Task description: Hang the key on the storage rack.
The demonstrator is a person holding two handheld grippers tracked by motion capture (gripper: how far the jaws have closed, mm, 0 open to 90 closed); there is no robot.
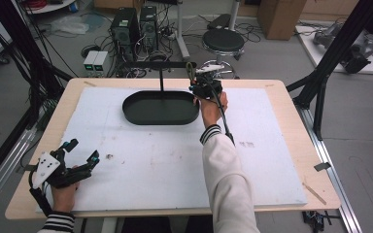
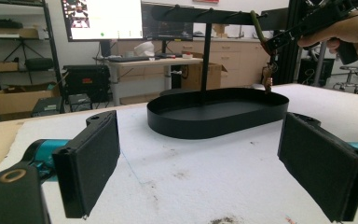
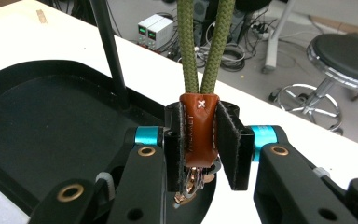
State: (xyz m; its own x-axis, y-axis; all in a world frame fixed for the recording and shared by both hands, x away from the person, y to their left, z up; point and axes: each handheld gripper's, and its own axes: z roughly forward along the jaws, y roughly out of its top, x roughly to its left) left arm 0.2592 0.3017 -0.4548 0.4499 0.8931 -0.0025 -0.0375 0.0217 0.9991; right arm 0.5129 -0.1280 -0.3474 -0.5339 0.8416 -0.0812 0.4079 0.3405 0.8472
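Observation:
A keychain with an olive green cord loop (image 3: 205,46), a brown leather tab (image 3: 198,130) and a metal clasp (image 3: 191,182) is in my right gripper (image 3: 205,140), which is shut on the tab. That gripper (image 1: 196,82) is raised over the right end of a black oval tray (image 1: 160,116). From the tray rises a black post (image 1: 161,80) with a crossbar (image 1: 150,64). The cord (image 2: 257,28) reaches the crossbar's right end, and the clasp (image 2: 266,79) dangles just above the tray rim (image 2: 214,123). My left gripper (image 1: 82,151) rests open at the table's near left with nothing between its pads (image 2: 91,158).
A white foam board (image 1: 175,155) covers most of the wooden table (image 1: 291,111). Behind the table stand a round stool (image 1: 222,41), computer towers (image 1: 133,26) and a cardboard box (image 1: 281,17). Black frame legs (image 1: 320,77) flank the table.

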